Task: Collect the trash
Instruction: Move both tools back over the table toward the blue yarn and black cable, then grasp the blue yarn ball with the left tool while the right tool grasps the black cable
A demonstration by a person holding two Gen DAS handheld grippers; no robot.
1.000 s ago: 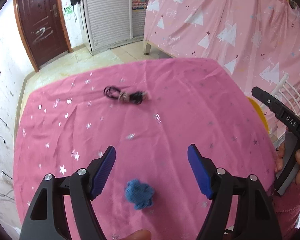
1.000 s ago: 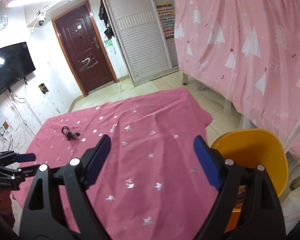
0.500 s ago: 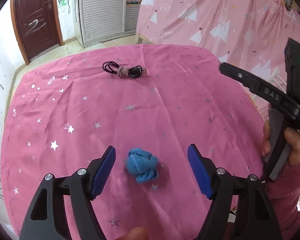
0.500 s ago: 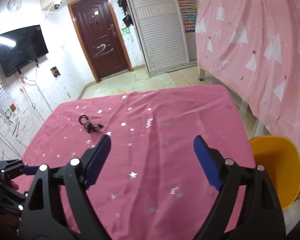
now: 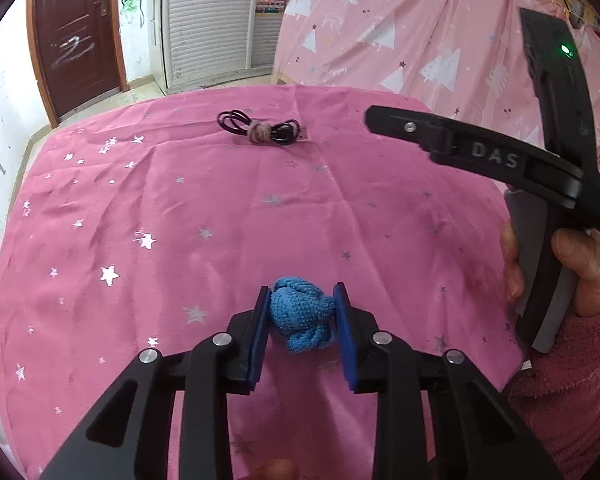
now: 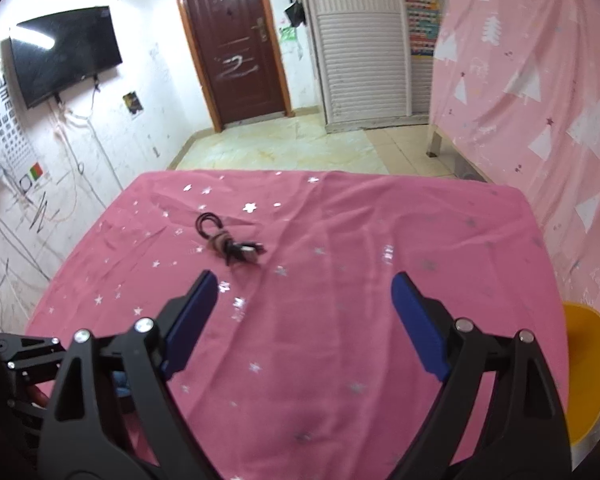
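Note:
A small blue knitted ball lies on the pink star-print tablecloth near its front edge. My left gripper is closing, and both blue pads touch the ball's sides. A coiled dark cable tied with a brownish band lies farther back on the cloth; the right wrist view shows this cable ahead and left of my right gripper. That gripper hovers above the cloth with its jaws wide and still opening, nothing between them. A hand in a pink sleeve holds it at the right.
A yellow chair stands off the table's right edge. Behind the table are a pink curtain with white trees, a brown door and a wall-mounted TV. Tiled floor lies beyond the far edge.
My left gripper dropped over the blue ball and its jaws closed in onto it. The right gripper swung left across the table, bringing the cable closer to its centre.

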